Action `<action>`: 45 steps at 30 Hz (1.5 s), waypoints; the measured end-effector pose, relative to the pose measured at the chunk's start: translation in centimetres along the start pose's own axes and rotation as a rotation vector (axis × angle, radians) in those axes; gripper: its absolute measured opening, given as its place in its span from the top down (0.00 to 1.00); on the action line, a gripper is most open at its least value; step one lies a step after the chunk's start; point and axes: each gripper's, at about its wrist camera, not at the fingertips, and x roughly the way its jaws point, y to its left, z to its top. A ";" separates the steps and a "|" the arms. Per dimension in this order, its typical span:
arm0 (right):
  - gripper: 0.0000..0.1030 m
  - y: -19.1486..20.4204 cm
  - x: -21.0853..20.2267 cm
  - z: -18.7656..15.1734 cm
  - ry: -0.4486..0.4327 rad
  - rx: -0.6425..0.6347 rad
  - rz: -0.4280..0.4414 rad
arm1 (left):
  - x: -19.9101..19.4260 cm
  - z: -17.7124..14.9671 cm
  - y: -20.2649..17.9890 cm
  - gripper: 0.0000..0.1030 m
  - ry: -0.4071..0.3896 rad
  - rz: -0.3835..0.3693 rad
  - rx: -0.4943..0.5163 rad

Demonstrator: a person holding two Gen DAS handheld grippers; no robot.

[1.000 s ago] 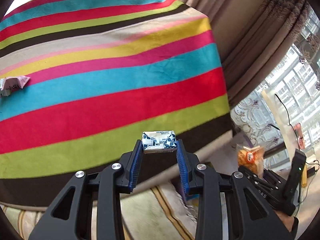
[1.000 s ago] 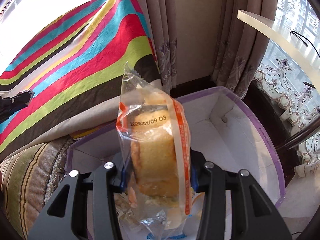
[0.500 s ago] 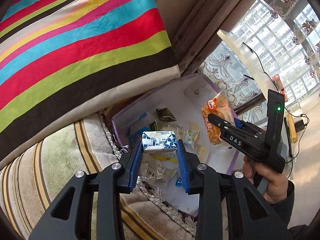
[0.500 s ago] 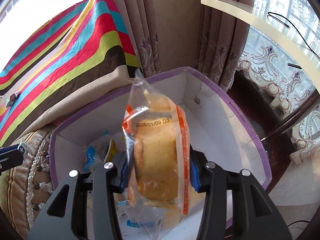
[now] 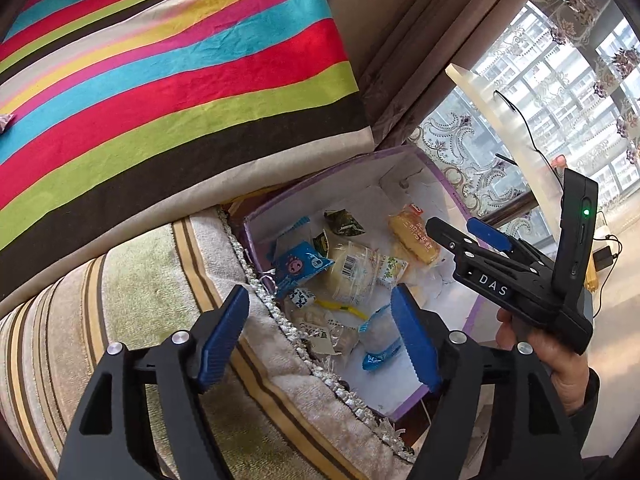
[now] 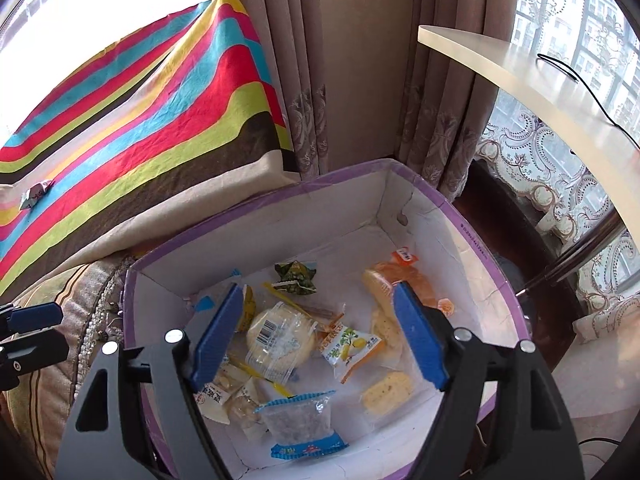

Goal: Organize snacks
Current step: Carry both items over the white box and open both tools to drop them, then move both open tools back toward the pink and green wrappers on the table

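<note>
Both grippers spread wide, nothing between the pads: left gripper (image 5: 320, 336) sits over the near edge of the purple-rimmed box (image 6: 452, 208), right gripper (image 6: 316, 336) directly above its interior. Snacks are all down in the box. Orange-wrapped cake (image 6: 404, 280) lies along the far right wall, long axis running from the far corner toward the near side, orange label end pointing at the far corner; its lower half is covered by the right gripper's blue pad. Small blue-and-white packet (image 5: 301, 297) lies at the left wall, partly buried, orientation unclear. Round bun with barcode (image 6: 280, 336) mid-box, barcode side up. One stray wrapper (image 6: 36, 194) sits on the striped cloth (image 6: 160, 92), too small to identify. Print on most wrappers unreadable.
</note>
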 end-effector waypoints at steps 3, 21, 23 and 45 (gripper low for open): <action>0.25 1.1 -0.5 0.1 -0.004 -0.014 0.017 | -1.2 -0.3 1.0 0.31 -0.039 0.042 -0.005; 0.25 13.1 -3.0 1.2 -0.038 -0.205 0.233 | -11.5 -4.3 16.2 0.31 -0.335 0.270 -0.371; 0.25 14.6 -3.2 1.4 -0.038 -0.225 0.244 | -12.4 -5.0 18.2 0.32 -0.359 0.257 -0.434; 0.25 34.6 -1.7 7.9 -0.113 -0.432 0.402 | -17.3 -1.9 30.9 0.36 -0.531 0.362 -0.631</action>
